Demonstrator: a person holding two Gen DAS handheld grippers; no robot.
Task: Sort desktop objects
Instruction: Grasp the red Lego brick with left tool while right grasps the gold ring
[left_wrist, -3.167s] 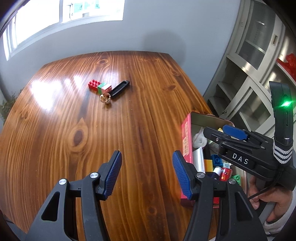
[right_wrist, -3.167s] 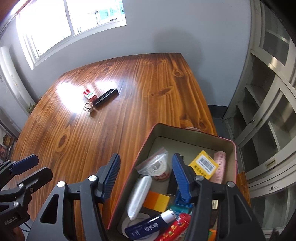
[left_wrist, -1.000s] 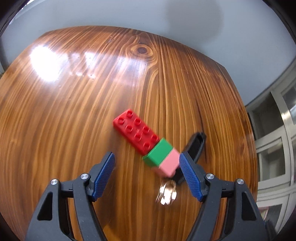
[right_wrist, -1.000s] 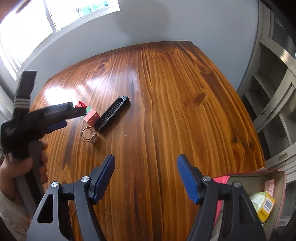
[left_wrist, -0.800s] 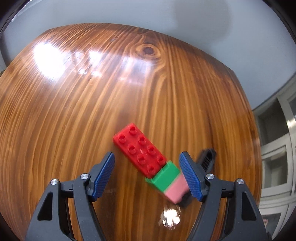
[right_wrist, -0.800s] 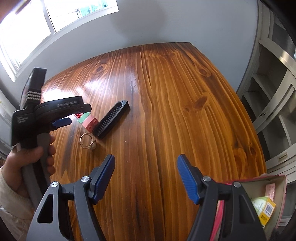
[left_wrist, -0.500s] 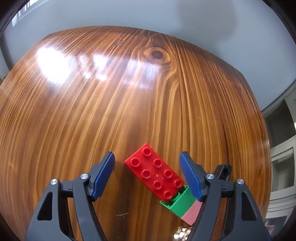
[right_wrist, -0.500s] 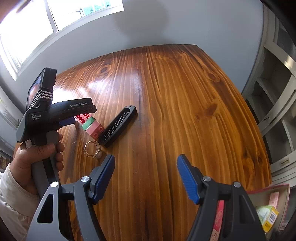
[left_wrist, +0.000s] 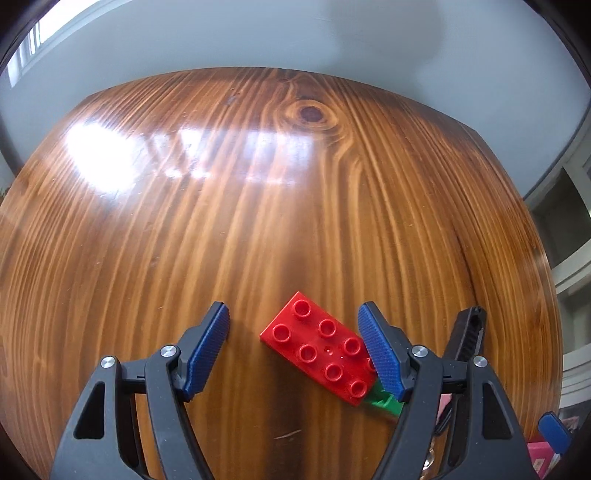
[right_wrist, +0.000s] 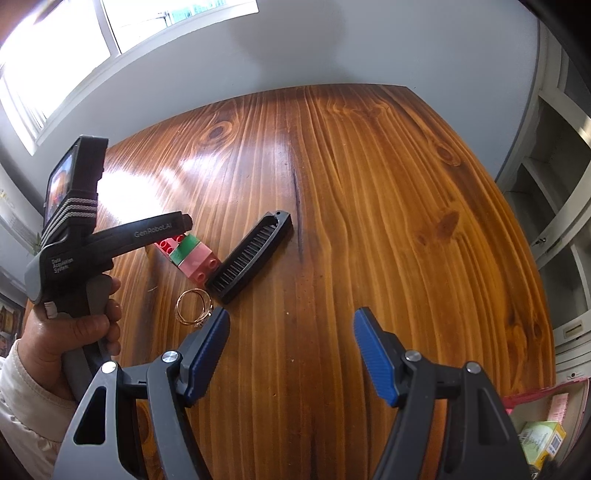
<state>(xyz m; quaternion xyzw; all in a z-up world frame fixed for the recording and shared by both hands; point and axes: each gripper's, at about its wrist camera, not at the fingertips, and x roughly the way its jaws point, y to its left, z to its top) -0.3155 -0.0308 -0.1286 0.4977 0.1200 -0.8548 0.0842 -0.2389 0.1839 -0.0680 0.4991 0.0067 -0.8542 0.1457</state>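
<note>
- The left tongs (left_wrist: 293, 350) were held apart, low over the table (left_wrist: 258, 206), clamped on nothing.
- The brick stack (left_wrist: 319, 356) was seen lying flat on the table between the two blue pads, nearer the right pad (left_wrist: 380, 354), which overlapped its red end.
- Its long axis was set diagonally across the gap, from upper left to lower right, so a square grip was judged to need a slight turn of the wrist.
- A ring (right_wrist: 194, 312) and a black comb (right_wrist: 251, 262) were seen just beside the stack's pink end.
- The right tongs (right_wrist: 291, 350) were also held apart and empty, well back from the stack; the left hand (right_wrist: 70, 332) was clearly the nearer.
- A box (right_wrist: 546, 424) was glimpsed at the far right edge.
</note>
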